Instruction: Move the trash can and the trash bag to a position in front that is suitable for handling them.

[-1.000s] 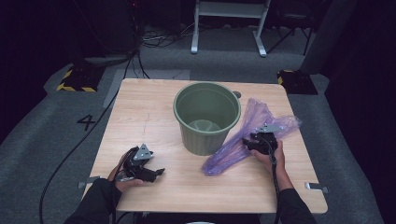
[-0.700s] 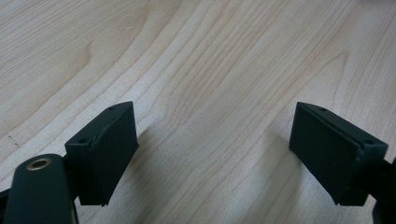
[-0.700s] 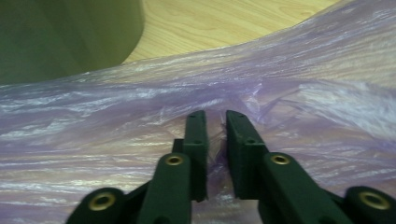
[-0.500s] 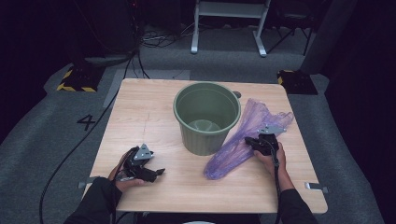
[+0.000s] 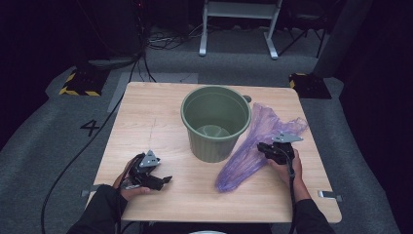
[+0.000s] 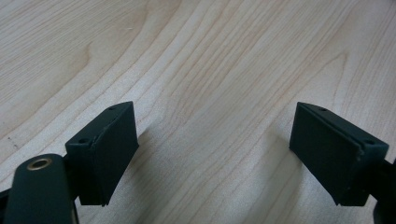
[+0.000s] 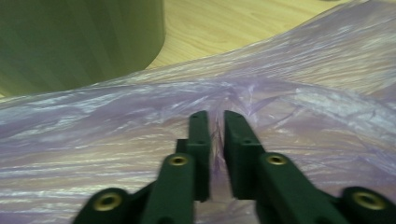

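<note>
A purple plastic bag (image 5: 253,146) lies along the tabletop's right edge against a green bucket (image 5: 215,122), pinched by the right gripper (image 7: 215,122) whose jaws just reopened slightly, so the thin film could slip free; the left gripper (image 6: 212,149) rests open near the front-left corner.

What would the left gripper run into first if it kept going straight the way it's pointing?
Probably the bare wooden table. The left gripper has its jaws wide open with nothing between them, and its own view looks down onto wood grain alone. In the high view it points toward the table's middle, short of the green bucket.
</note>
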### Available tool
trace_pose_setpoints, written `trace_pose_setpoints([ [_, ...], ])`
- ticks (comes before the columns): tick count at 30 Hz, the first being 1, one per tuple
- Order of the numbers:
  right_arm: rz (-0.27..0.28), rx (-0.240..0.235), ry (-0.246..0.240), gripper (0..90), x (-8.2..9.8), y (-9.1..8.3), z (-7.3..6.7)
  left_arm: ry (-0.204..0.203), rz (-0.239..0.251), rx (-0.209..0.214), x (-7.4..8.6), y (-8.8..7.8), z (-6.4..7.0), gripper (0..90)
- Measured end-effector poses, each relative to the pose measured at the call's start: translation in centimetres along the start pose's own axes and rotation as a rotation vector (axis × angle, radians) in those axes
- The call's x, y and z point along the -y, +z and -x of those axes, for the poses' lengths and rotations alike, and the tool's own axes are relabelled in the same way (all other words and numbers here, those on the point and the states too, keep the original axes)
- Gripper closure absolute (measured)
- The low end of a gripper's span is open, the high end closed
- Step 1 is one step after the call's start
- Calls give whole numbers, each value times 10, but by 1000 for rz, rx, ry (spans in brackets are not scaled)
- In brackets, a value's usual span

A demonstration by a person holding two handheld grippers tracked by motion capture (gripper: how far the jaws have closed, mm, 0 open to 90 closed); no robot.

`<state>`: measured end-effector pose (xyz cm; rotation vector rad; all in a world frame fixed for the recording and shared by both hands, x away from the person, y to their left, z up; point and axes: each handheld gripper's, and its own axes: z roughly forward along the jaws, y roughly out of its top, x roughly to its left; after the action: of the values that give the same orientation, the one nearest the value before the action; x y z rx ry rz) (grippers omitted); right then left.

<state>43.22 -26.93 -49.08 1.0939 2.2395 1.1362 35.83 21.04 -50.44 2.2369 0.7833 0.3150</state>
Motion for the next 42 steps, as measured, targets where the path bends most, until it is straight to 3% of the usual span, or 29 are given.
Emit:
trace_pose_setpoints([
  [1,3,14,5,503,-1,0,-1,0,0,0,0,0,0,148],
  [3,-5,-11,1,320,-3,1,-3,0,0,0,0,0,0,148],
  [6,18,-29,-33,196,-7,2,-10,0,0,0,0,0,0,148],
  [10,22,-34,-80,155,-13,12,-18,0,0,0,0,0,0,148],
  [14,-74,-21,-119,157,-10,29,-24,0,0,1,0,0,0,148],
  [17,-91,-32,-114,155,-8,32,-25,0,0,1,0,0,0,148],
  [19,-92,-33,-96,187,-8,31,-24,0,0,1,0,0,0,148],
  [21,-86,-71,-70,319,-7,30,-21,1,0,1,0,0,0,148],
  [26,-63,-85,-70,625,-6,27,-22,1,0,2,0,0,0,148],
  [31,-56,-84,-62,820,-6,27,-22,3,0,6,0,0,0,148],
  [34,-56,-87,-75,888,-6,27,-22,4,0,6,0,0,0,148],
  [40,-21,-86,-57,900,-5,23,-20,4,0,5,0,0,0,148],
  [42,15,-82,-54,900,-7,16,-18,4,0,6,0,0,0,148],
])
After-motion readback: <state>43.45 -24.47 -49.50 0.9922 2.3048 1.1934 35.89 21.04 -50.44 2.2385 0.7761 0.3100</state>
